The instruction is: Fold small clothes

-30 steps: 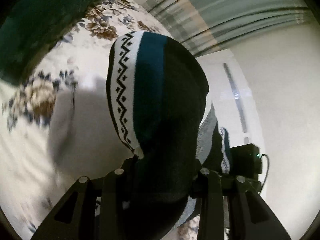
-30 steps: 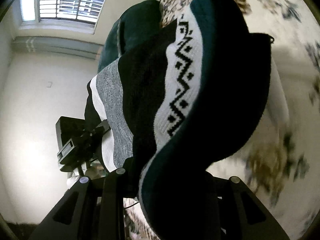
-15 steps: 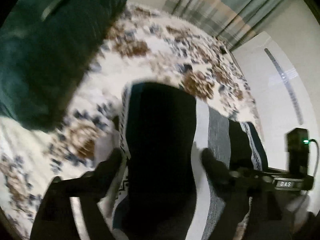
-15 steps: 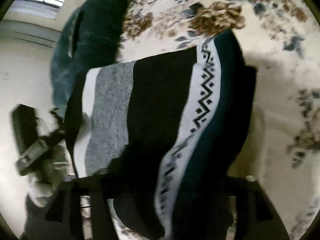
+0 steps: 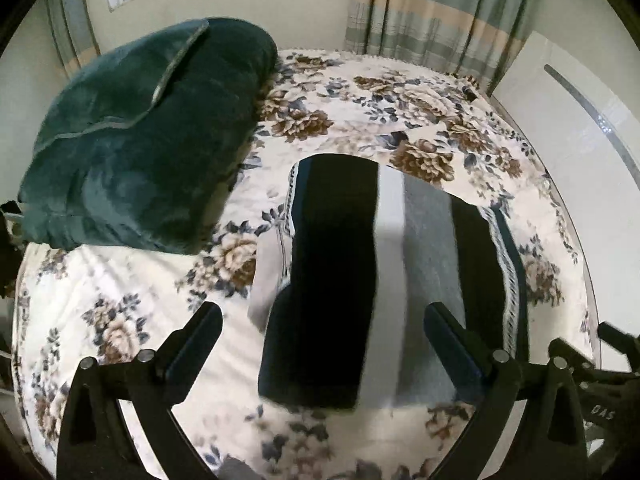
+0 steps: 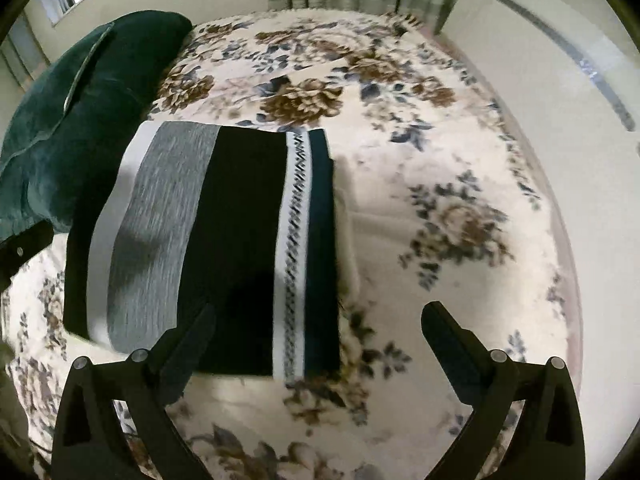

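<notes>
Released since a second ago, striped garment (image 5: 332, 280) lies folded on floral bedspread (image 5: 360, 92); left gripper (image 5: 320, 316) and right gripper (image 6: 320, 316) both wide apart, empty; risk: loose top layer slipping askew if fingers brush it.

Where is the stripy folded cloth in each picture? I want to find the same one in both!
Left wrist view: the stripy folded cloth lies in the middle, on the flowery blanket, reaching down between the open fingers.
Right wrist view: the same cloth lies left of the middle, its near end behind the left finger.
Shared landmark: the dark green pillow sits at the upper left in both views.
</notes>
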Action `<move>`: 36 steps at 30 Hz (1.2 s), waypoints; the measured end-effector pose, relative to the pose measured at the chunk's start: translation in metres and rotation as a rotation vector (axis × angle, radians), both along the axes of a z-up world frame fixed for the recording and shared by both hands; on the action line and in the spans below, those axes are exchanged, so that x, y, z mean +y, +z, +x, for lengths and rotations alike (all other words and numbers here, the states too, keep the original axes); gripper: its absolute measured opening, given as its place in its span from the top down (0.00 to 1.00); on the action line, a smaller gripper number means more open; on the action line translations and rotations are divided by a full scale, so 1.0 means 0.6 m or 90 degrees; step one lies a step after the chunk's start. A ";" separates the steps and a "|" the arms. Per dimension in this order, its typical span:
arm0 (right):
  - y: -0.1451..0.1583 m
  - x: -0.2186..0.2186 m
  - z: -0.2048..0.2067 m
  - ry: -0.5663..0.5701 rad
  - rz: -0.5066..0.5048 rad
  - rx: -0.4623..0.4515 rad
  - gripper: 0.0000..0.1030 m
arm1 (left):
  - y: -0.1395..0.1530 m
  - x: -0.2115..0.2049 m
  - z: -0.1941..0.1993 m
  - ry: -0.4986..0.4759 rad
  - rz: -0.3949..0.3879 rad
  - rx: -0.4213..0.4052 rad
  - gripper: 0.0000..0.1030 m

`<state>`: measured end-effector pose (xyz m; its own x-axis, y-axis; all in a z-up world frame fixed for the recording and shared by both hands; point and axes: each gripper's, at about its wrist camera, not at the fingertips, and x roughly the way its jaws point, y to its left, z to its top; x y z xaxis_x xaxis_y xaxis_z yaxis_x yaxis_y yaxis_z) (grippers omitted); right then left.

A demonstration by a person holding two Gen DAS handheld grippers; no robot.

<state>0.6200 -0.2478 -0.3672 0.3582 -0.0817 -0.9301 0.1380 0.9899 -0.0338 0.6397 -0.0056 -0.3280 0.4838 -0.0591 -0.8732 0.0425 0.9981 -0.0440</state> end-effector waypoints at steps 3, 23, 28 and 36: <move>0.056 0.000 -0.051 -0.014 -0.017 -0.028 0.00 | 0.043 -0.012 -0.052 0.005 0.017 -0.020 0.00; 0.480 0.042 -0.440 -0.001 -0.082 -0.236 0.00 | 0.390 -0.034 -0.384 0.006 0.020 -0.170 0.00; 0.553 0.053 -0.525 0.003 -0.080 -0.272 0.00 | 0.456 -0.027 -0.456 0.010 0.011 -0.204 0.00; 0.636 0.069 -0.637 0.005 -0.075 -0.325 0.00 | 0.516 -0.021 -0.546 0.017 0.017 -0.255 0.00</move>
<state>0.2378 -0.2063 0.0141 0.7649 -0.1709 -0.6210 0.1586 0.9844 -0.0756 0.3122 -0.0183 -0.0187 0.7870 -0.0221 -0.6165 0.0254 0.9997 -0.0035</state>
